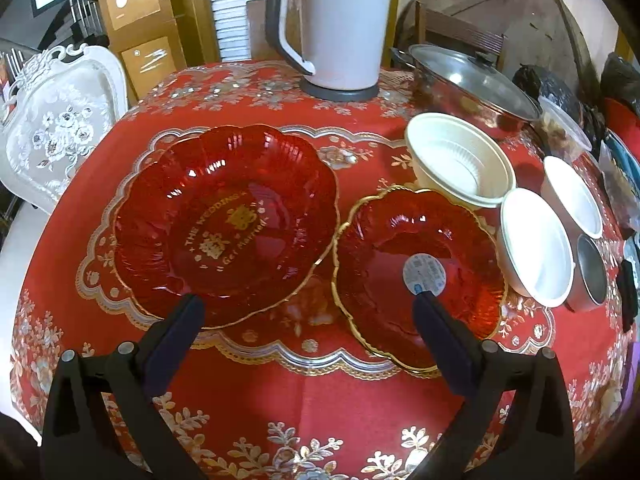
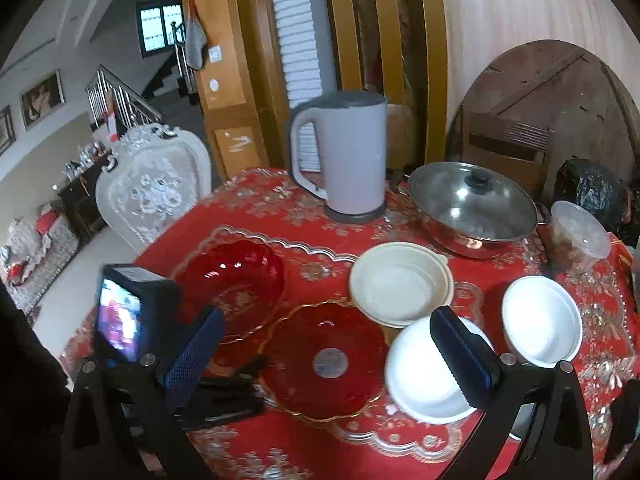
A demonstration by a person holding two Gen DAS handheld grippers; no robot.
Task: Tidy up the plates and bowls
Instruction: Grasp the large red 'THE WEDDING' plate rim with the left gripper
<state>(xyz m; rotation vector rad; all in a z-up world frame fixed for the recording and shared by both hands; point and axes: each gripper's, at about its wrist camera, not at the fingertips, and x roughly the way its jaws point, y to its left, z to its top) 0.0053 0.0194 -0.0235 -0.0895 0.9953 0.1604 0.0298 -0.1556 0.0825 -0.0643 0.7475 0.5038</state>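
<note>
I have the table [image 1: 320,400], under its red floral cloth, crowded at the back by a kettle [image 2: 344,156] and a lidded pot [image 2: 472,204], so I judge the dishes sit forward to stay within reach. The large red plate [image 1: 224,220] lies flat at the left, scalloped, translucent, with gold lettering in its well. The small red plate [image 1: 416,272] sits just beside it on the right, gold-rimmed, with a round sticker in its centre. Behind that stands a cream bowl [image 1: 460,164]; two white bowls [image 1: 534,248] sit further right, apart and unstacked, so nothing looks sorted yet. My left gripper [image 1: 308,308] hovers above the gap between the two red plates, fingers spread wide and empty. My right gripper [image 2: 326,320] hangs above the small plate and nearest white bowl, fingers likewise wide.
</note>
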